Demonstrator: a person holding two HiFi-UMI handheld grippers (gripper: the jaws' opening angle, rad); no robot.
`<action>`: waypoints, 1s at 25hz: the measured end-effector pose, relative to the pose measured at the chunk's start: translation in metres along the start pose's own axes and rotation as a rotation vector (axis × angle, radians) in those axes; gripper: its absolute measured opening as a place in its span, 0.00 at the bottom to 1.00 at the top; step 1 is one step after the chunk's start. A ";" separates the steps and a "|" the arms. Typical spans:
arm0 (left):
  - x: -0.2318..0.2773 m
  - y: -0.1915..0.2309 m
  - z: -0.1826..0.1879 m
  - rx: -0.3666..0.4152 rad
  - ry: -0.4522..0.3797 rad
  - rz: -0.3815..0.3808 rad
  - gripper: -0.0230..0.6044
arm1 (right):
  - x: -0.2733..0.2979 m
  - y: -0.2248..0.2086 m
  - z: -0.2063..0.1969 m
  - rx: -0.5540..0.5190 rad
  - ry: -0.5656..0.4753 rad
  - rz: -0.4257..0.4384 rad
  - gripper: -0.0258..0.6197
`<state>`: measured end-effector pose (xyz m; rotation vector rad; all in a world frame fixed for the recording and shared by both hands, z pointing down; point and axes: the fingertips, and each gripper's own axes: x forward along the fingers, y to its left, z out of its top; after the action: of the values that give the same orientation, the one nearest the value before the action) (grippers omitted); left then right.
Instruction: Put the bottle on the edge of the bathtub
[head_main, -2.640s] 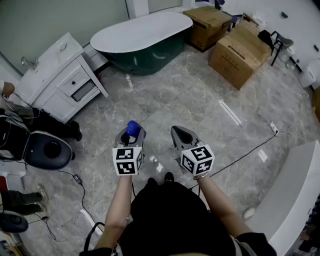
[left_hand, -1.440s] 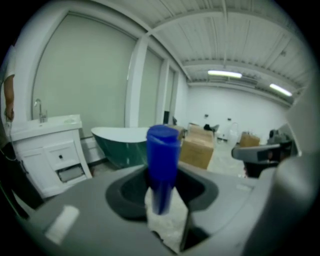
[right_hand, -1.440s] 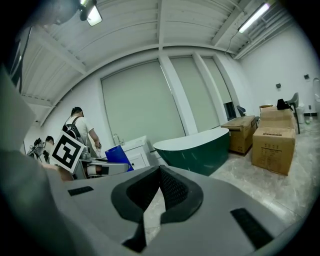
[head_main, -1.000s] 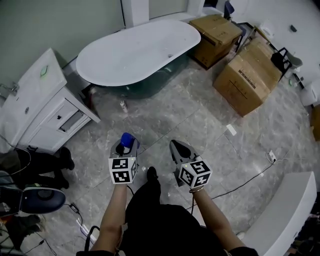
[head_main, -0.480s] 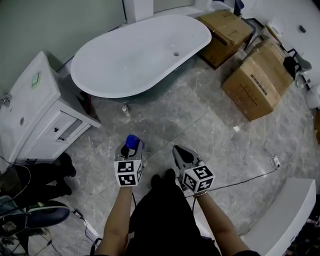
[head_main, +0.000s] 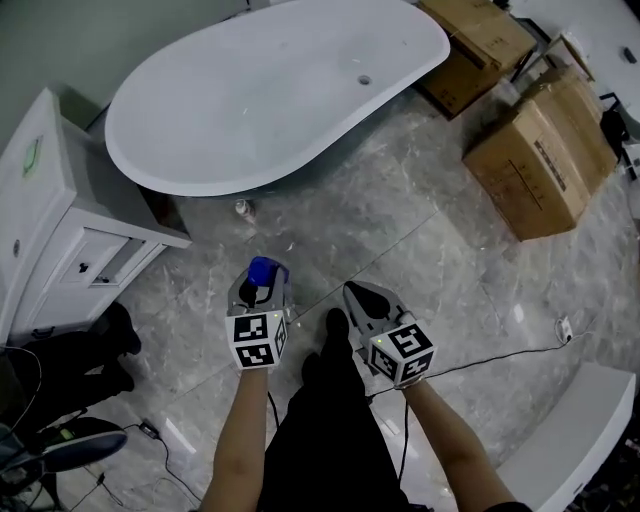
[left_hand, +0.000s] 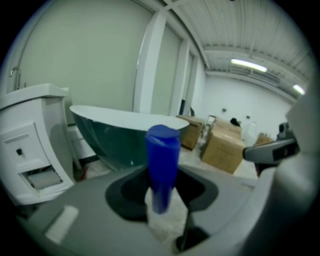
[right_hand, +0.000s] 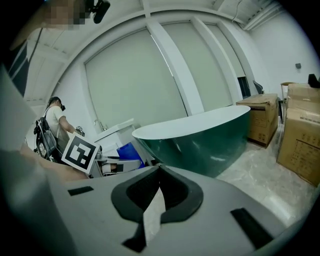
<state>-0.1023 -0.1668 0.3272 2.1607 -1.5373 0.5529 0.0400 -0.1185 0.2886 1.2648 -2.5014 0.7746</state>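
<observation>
A blue bottle (head_main: 263, 271) stands upright between the jaws of my left gripper (head_main: 258, 285), which is shut on it. In the left gripper view the bottle (left_hand: 161, 165) fills the middle, with the left gripper (left_hand: 163, 195) closed round its lower part. Beyond it is the bathtub (left_hand: 115, 135), dark green outside and white inside. In the head view the bathtub (head_main: 280, 90) lies ahead across the floor, apart from both grippers. My right gripper (head_main: 362, 298) is beside the left one, shut and empty. The right gripper (right_hand: 159, 172) points at the bathtub (right_hand: 200, 140).
A white vanity cabinet (head_main: 60, 220) stands left of the tub. Cardboard boxes (head_main: 545, 160) are at the right. A small bottle (head_main: 241, 208) sits on the marble floor below the tub. A cable (head_main: 480, 350) crosses the floor at right. A person (right_hand: 55, 120) stands at the left.
The bathtub has come nearer and larger in the head view as I walked toward it. Both grippers keep their pose, the left one still holding the bottle.
</observation>
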 end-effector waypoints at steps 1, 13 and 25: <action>0.013 0.003 -0.006 0.001 -0.001 0.005 0.29 | 0.010 -0.008 -0.007 0.000 -0.001 0.005 0.04; 0.181 0.051 -0.106 0.027 -0.023 0.075 0.29 | 0.130 -0.127 -0.114 0.003 -0.025 0.015 0.04; 0.311 0.073 -0.197 0.079 -0.051 0.063 0.29 | 0.220 -0.197 -0.215 -0.040 -0.025 0.045 0.04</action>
<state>-0.0910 -0.3204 0.6693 2.2069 -1.6416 0.5929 0.0588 -0.2445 0.6314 1.2165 -2.5595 0.7195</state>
